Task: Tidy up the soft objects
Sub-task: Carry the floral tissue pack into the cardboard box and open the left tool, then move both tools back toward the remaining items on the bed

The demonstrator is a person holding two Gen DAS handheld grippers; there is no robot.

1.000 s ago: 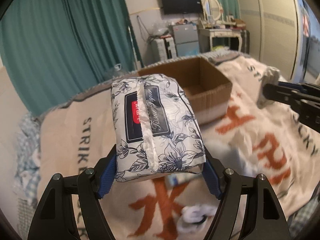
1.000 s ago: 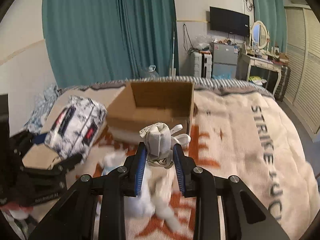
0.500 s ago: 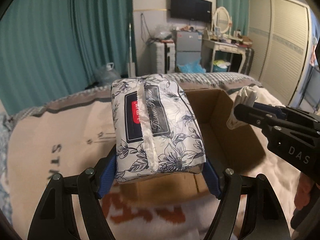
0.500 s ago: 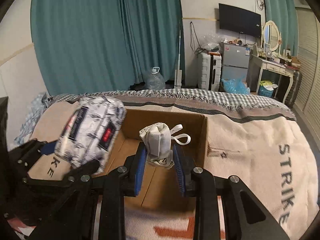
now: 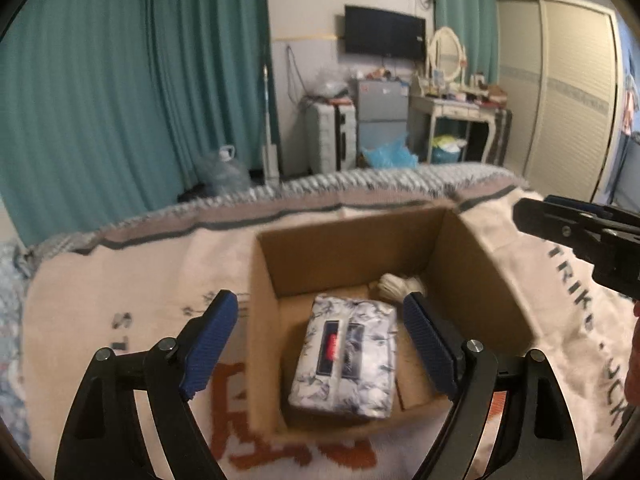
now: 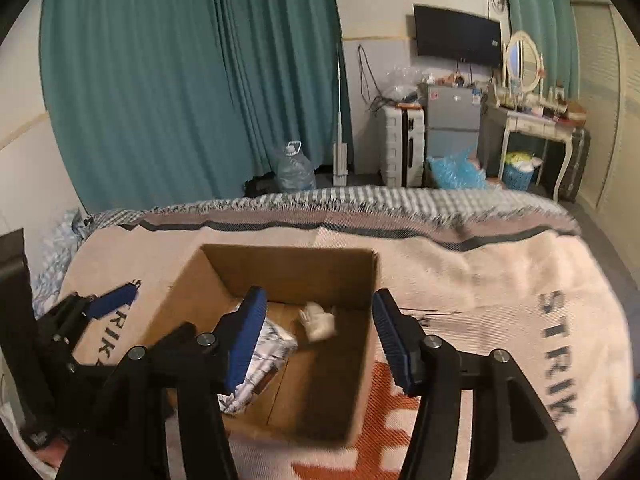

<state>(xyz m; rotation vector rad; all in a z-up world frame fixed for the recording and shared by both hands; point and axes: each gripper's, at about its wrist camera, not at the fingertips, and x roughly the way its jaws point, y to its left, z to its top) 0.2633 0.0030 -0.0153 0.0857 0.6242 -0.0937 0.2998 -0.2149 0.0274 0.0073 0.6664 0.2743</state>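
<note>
A cream blanket (image 5: 120, 280) with dark and orange lettering covers the bed, its striped fringed border (image 6: 360, 204) running along the far edge. One open cardboard box (image 5: 264, 300) sits on it, flaps gone from the top, four upright walls around a bare brown floor. Blanket lies free on every side of the box, widest to its right. Inside lie two soft things: one floral tissue pack (image 5: 346, 360), flat near the front left wall, and one small rolled white cloth (image 5: 394, 286) in the far right corner, close to the pack. The floor strip along the right wall is uncovered. The left gripper (image 5: 320, 340) hovers above the box, jaws spread wide and holding nothing. The right gripper (image 6: 318, 336) hangs over the box too, jaws likewise wide apart and empty.
</note>
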